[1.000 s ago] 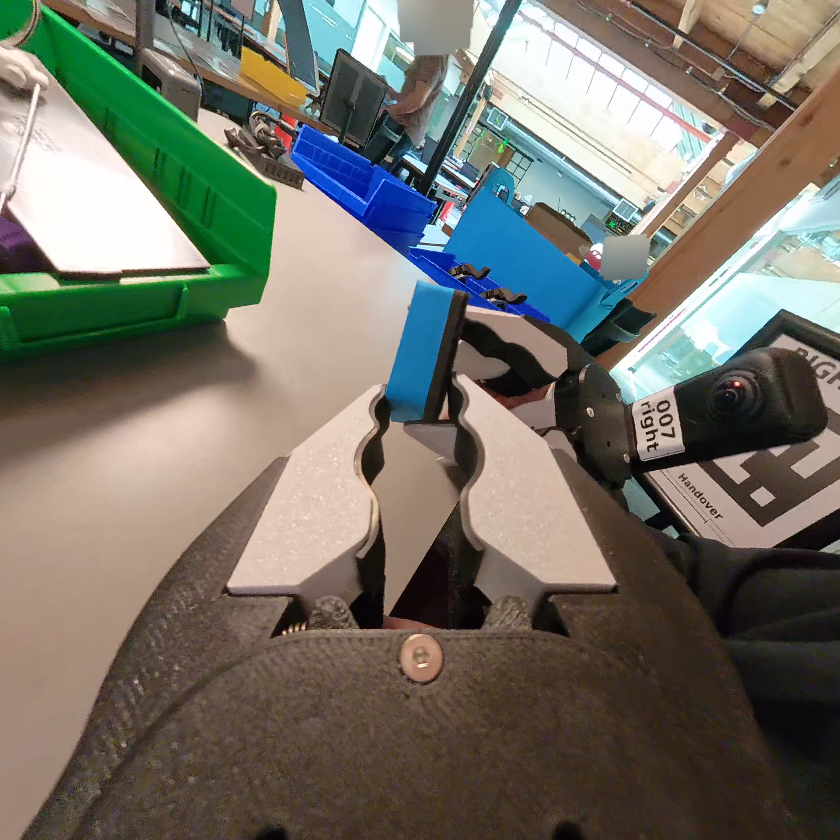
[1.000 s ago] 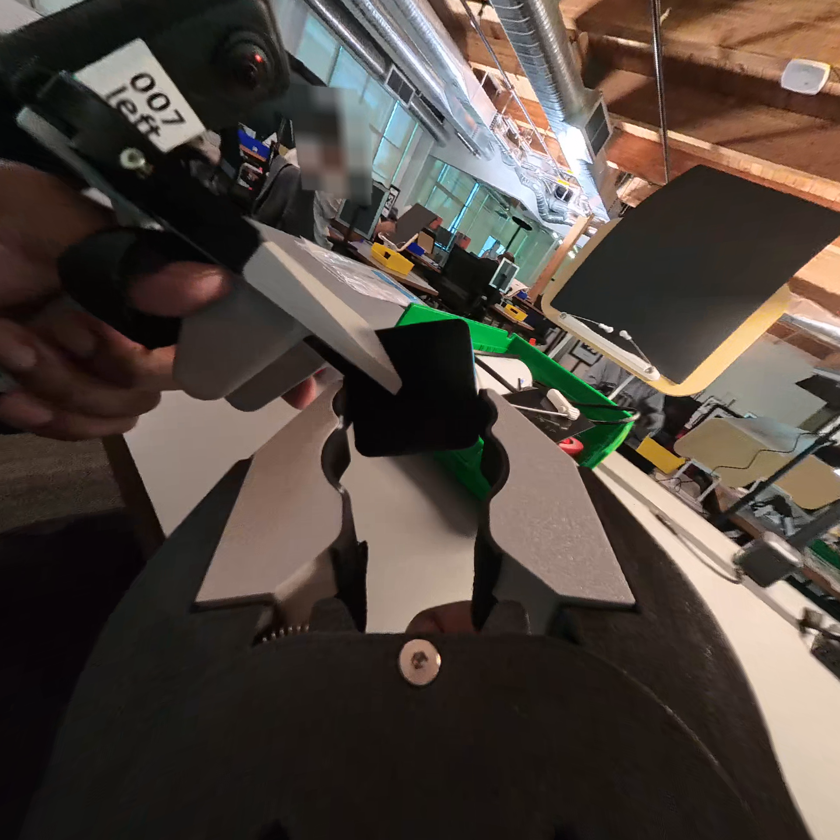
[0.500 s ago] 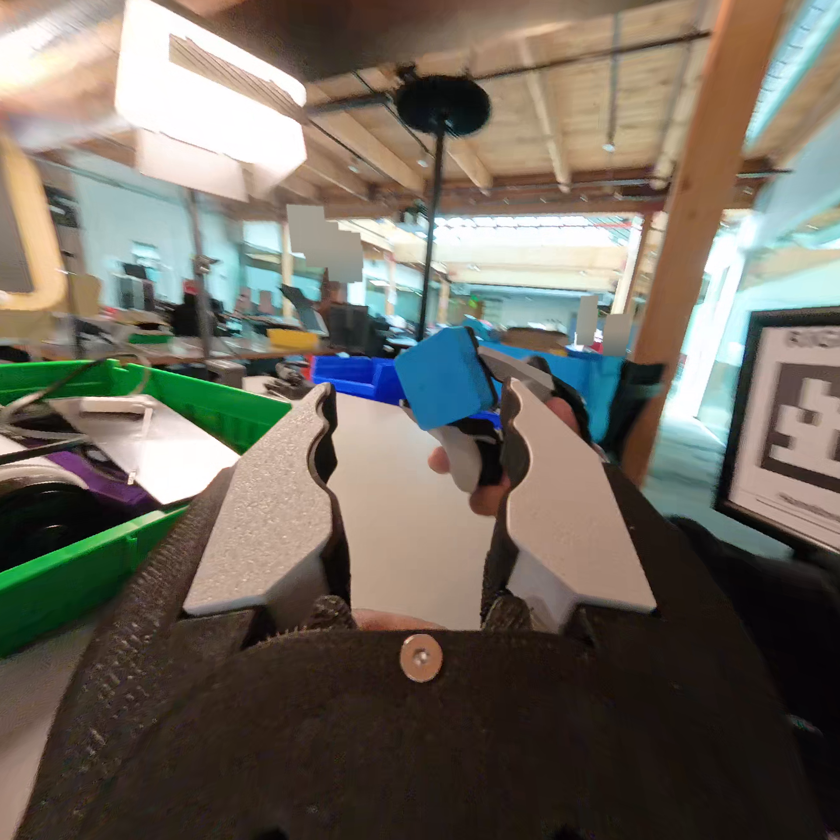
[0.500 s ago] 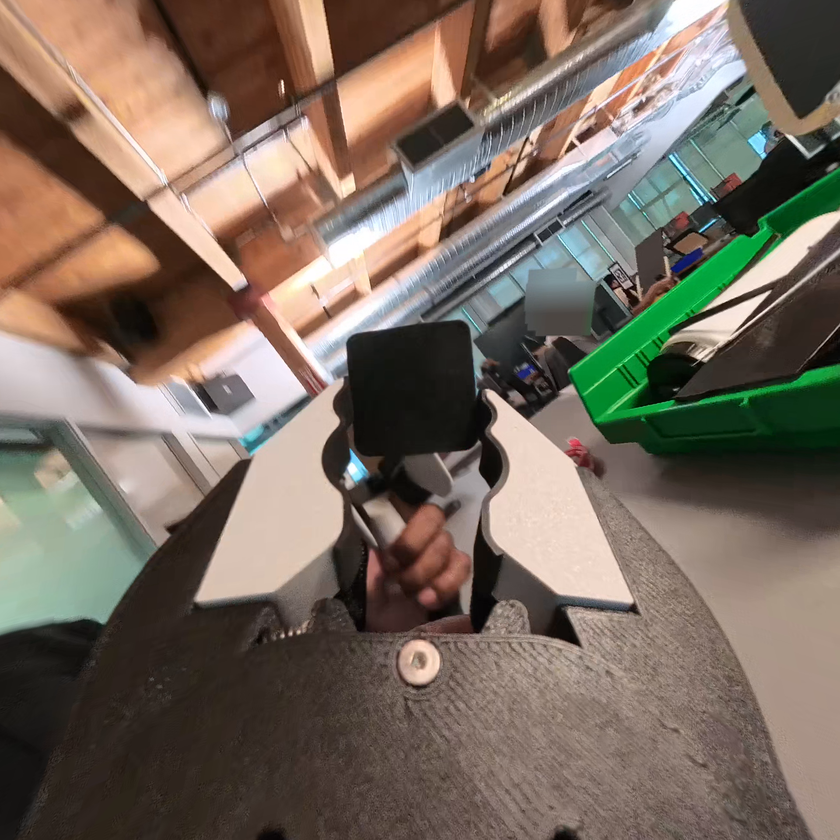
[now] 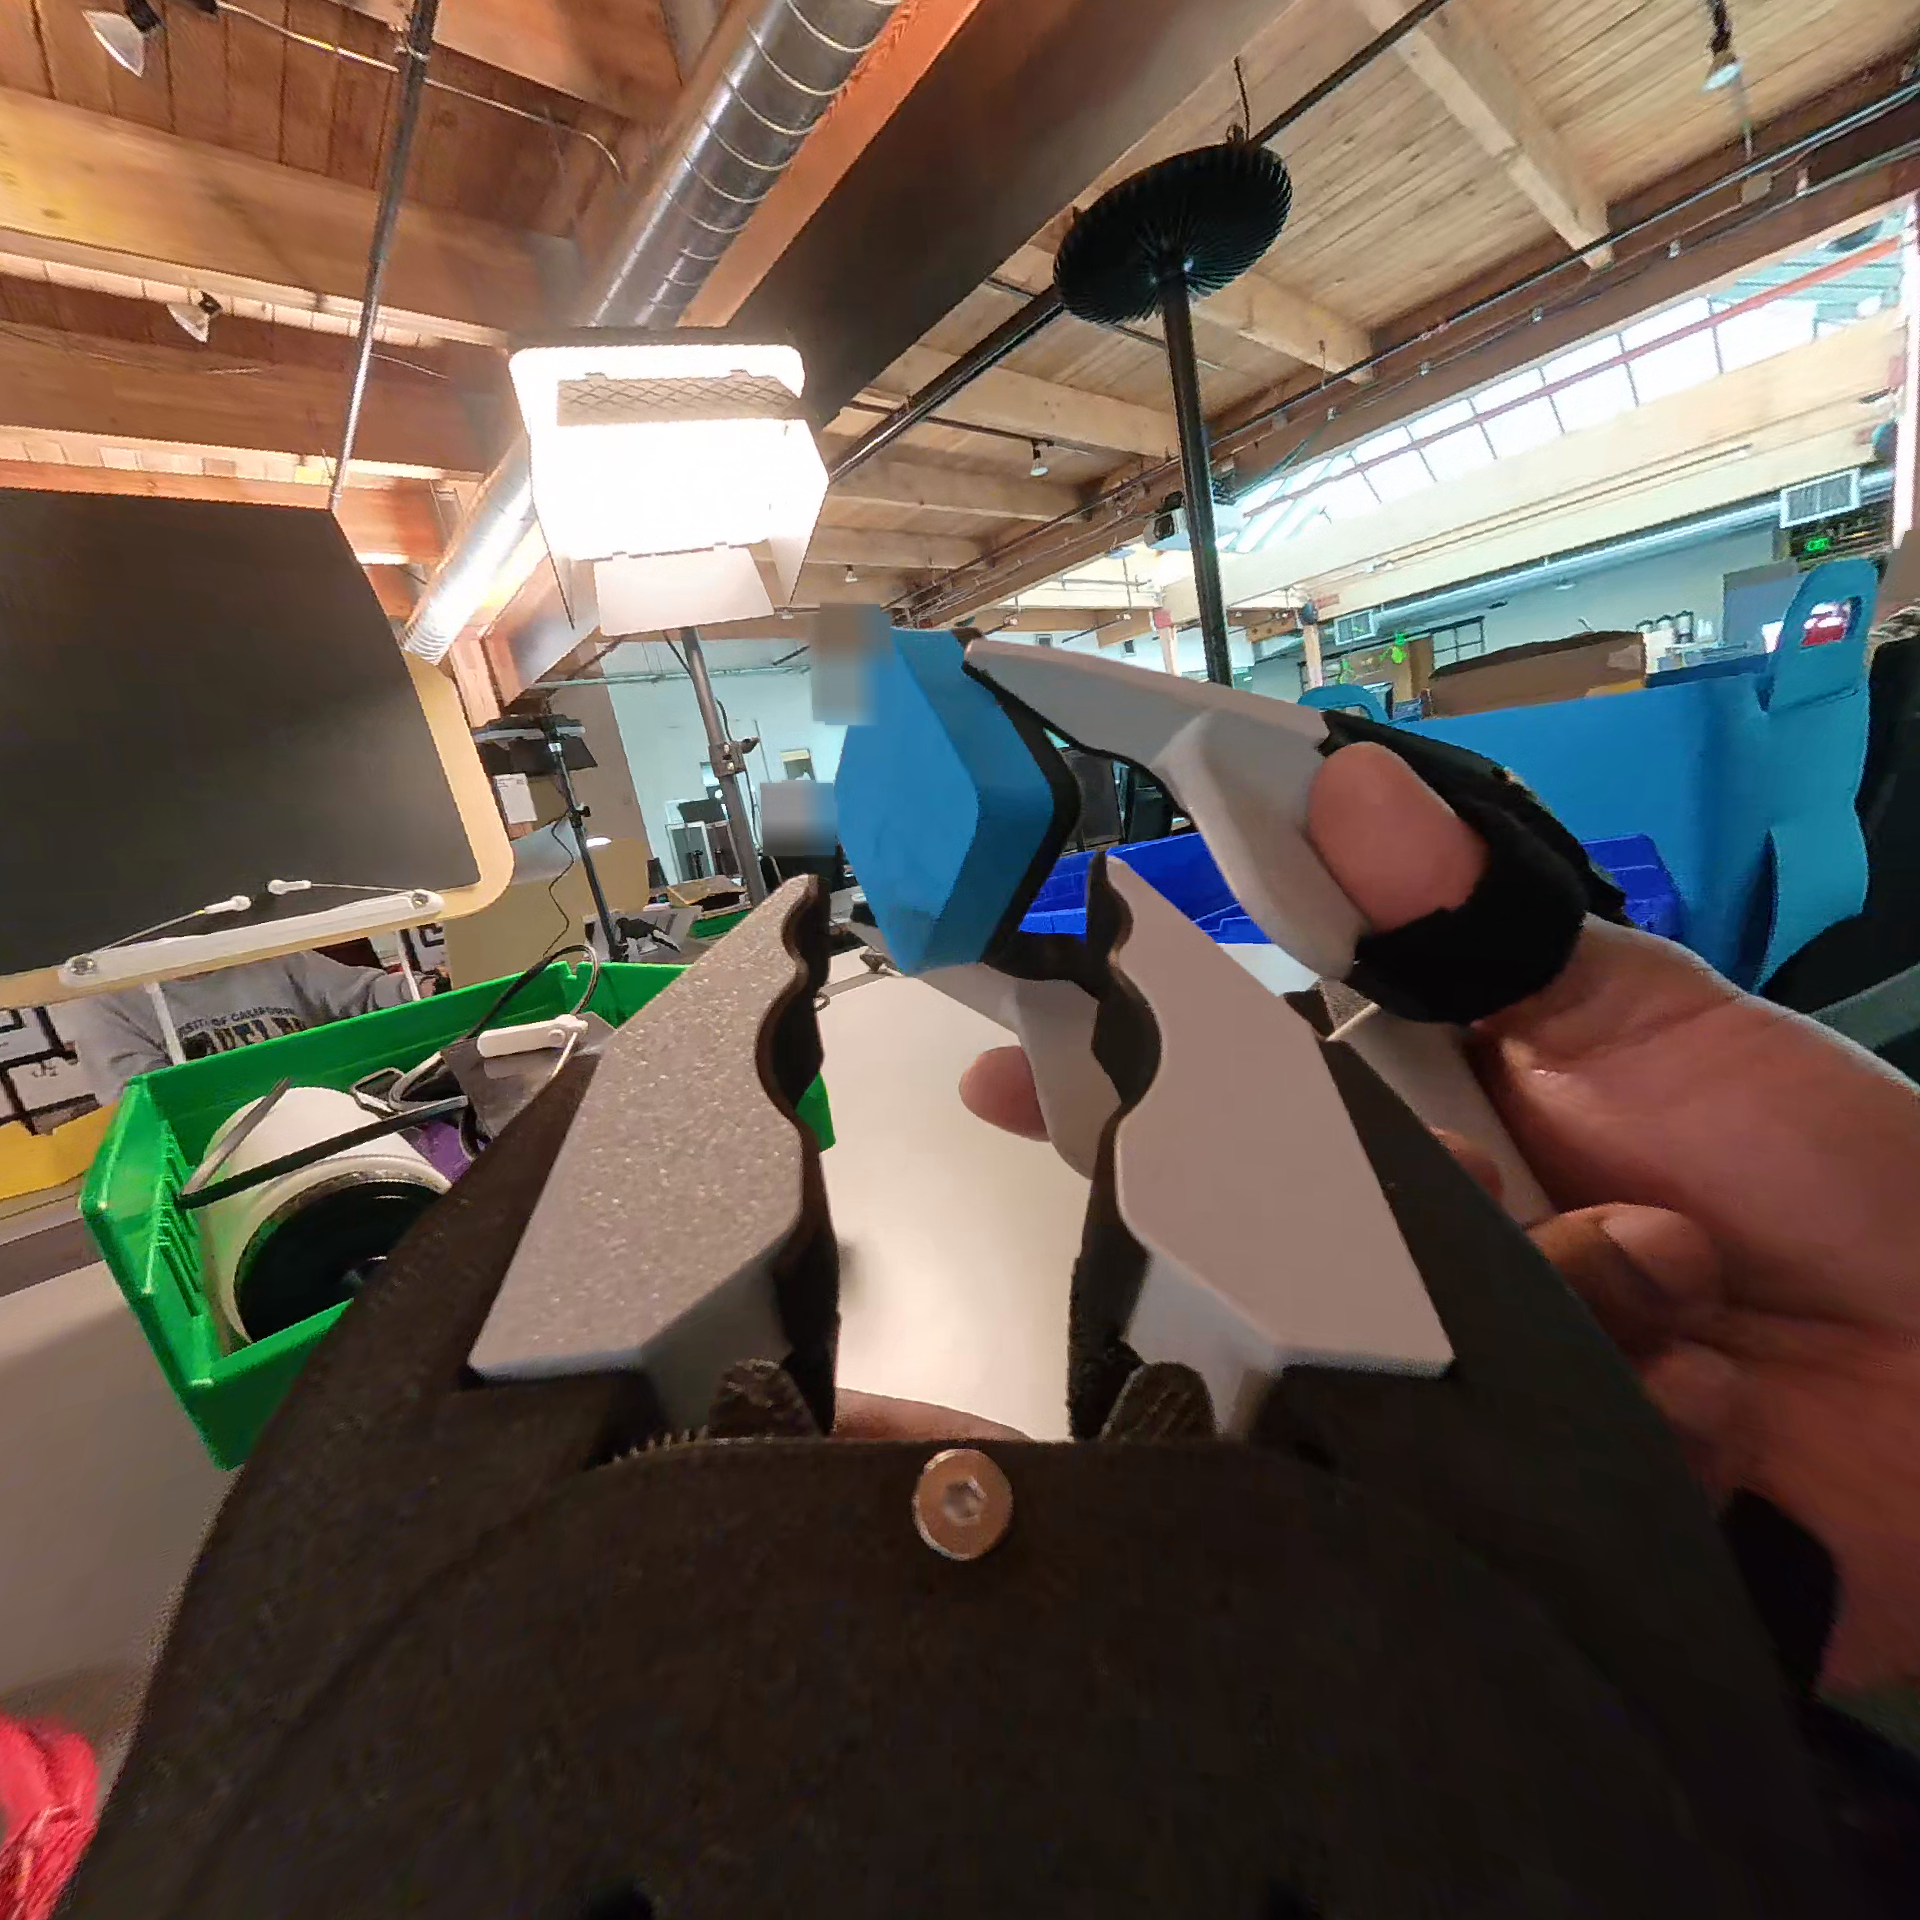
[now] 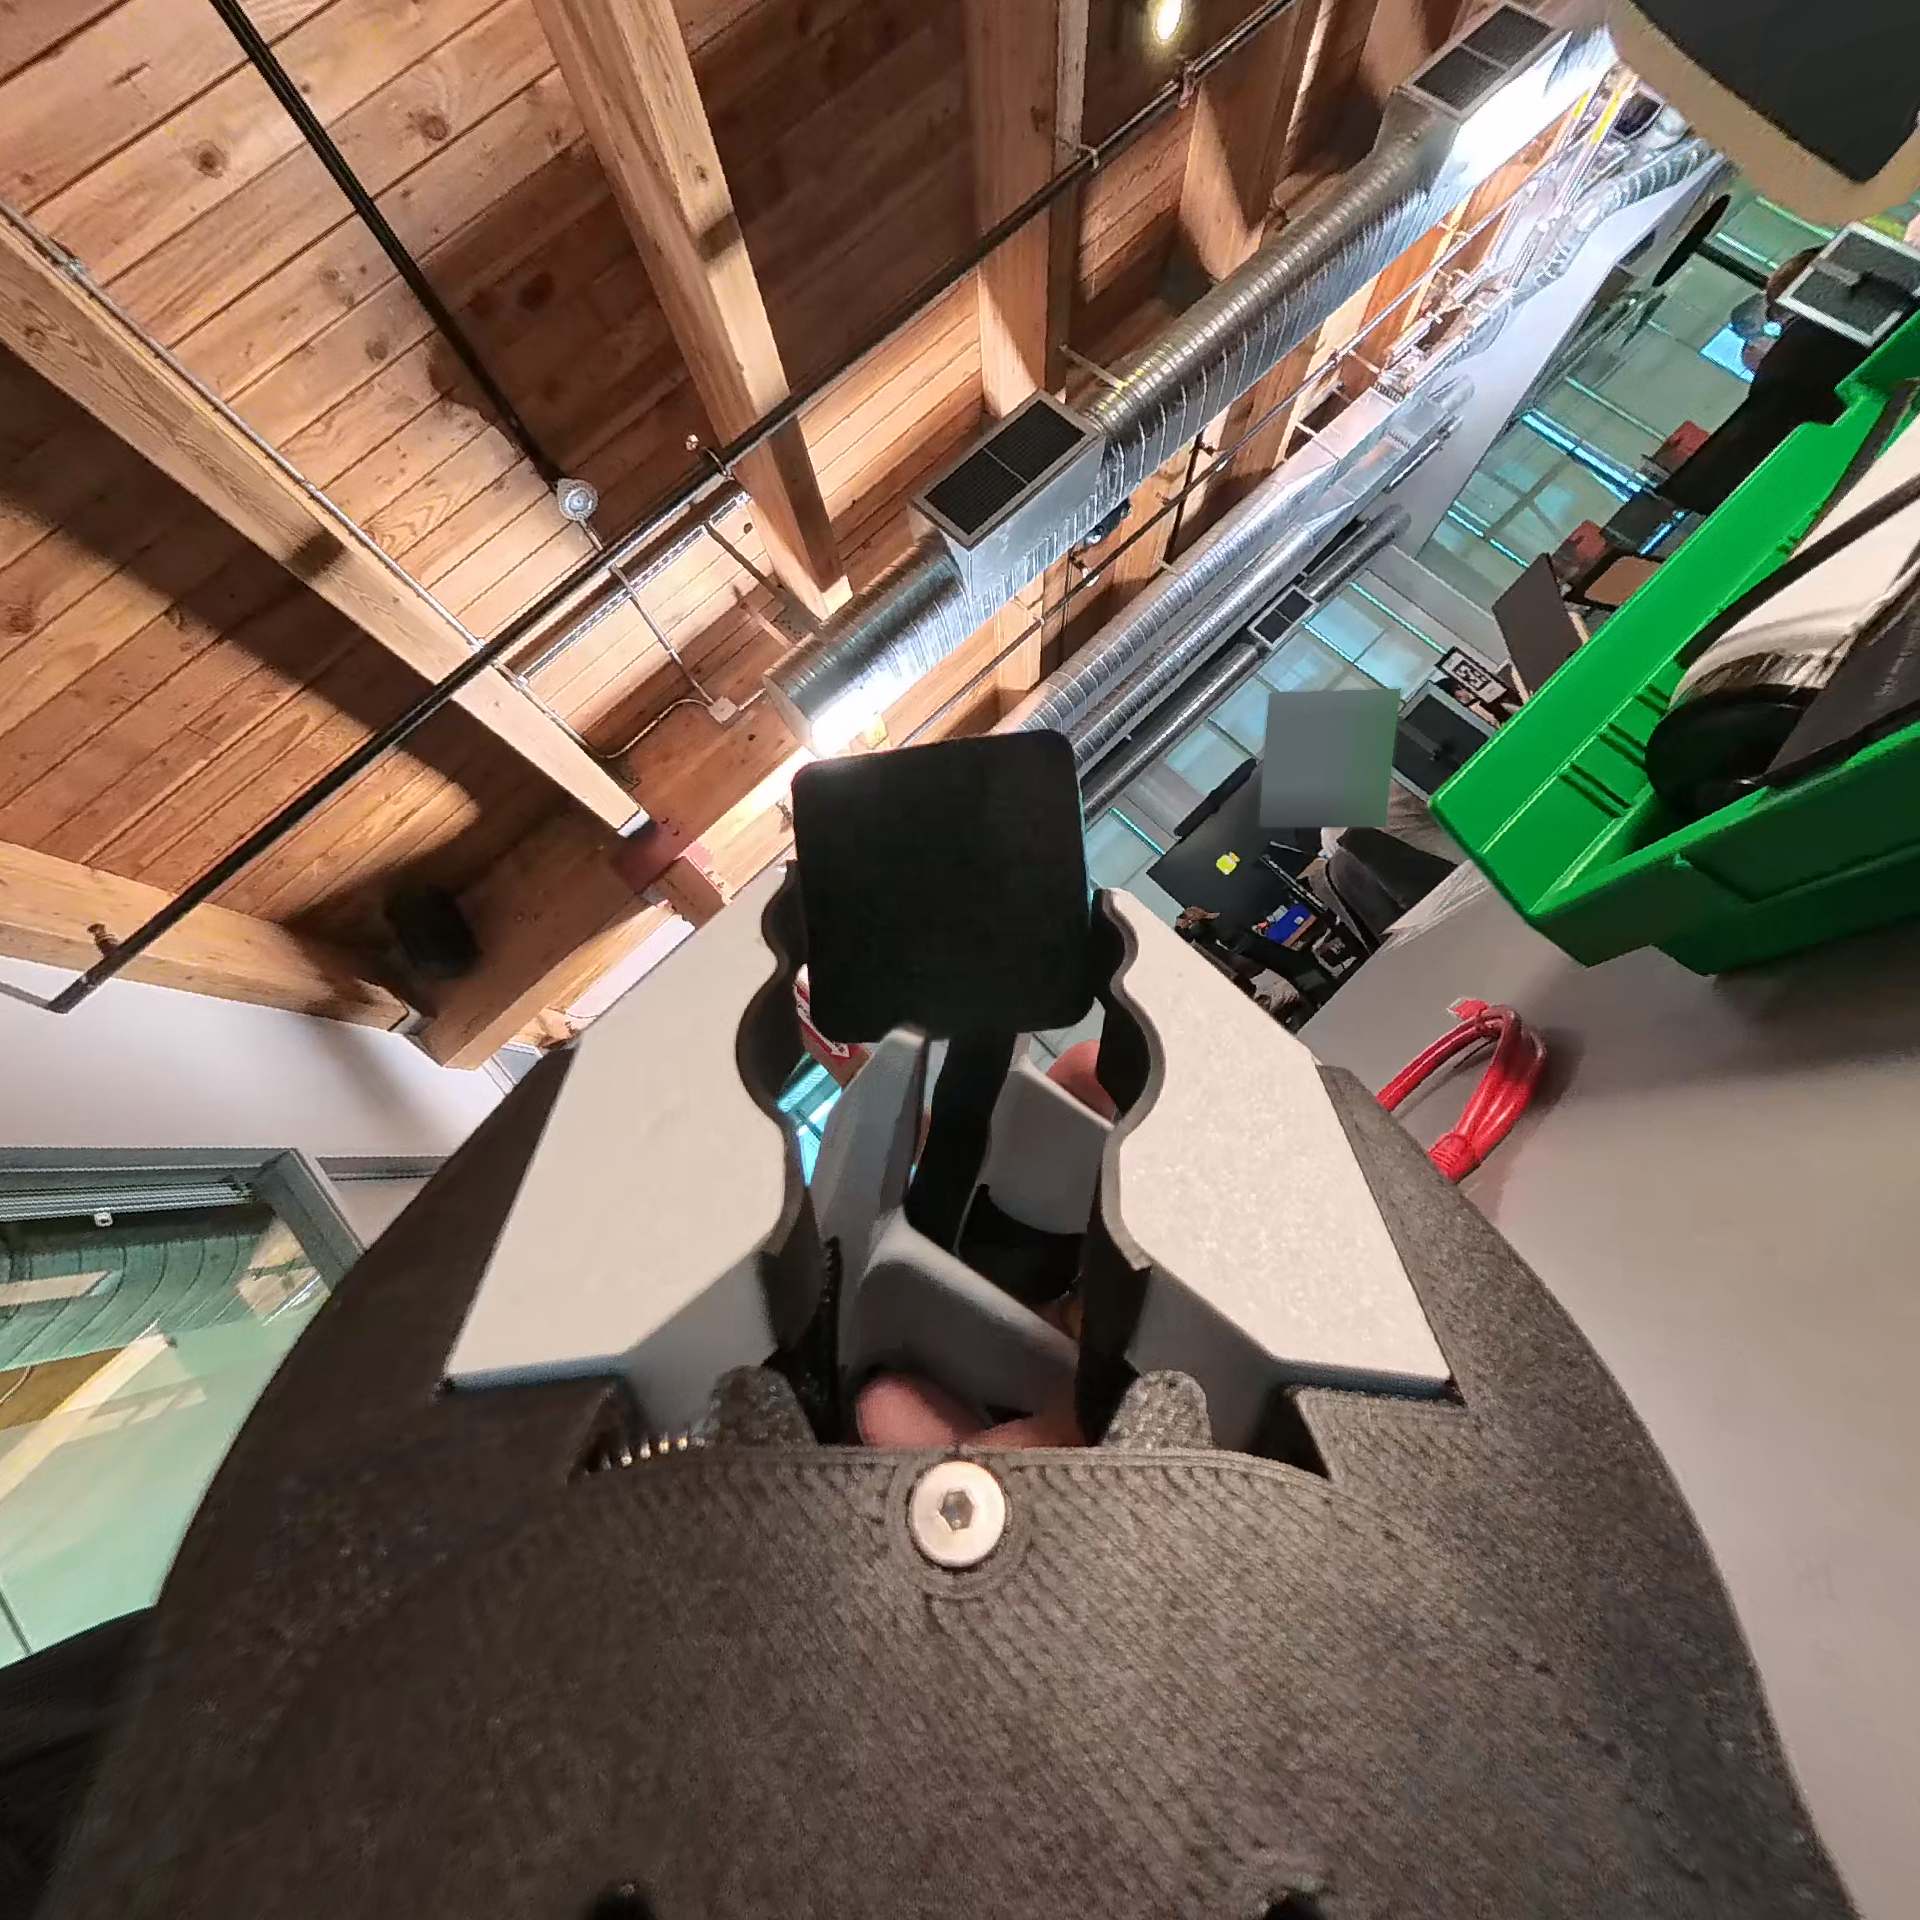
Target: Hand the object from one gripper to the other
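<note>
The left wrist view sits just behind its own jaws and looks forward along them, tilted a little upward, so the grey surface shows between the jaws and the wooden ceiling fills the space above them. The blue-and-black pad hangs close in front, just past the jaw tips, and the green bin lies left of the left jaw. The right wrist view looks steeply upward and is rolled, with ceiling beams above its jaws and the surface running down the right edge. Both views share the pad, seen here from its black side, the green bin and the surface.
</note>
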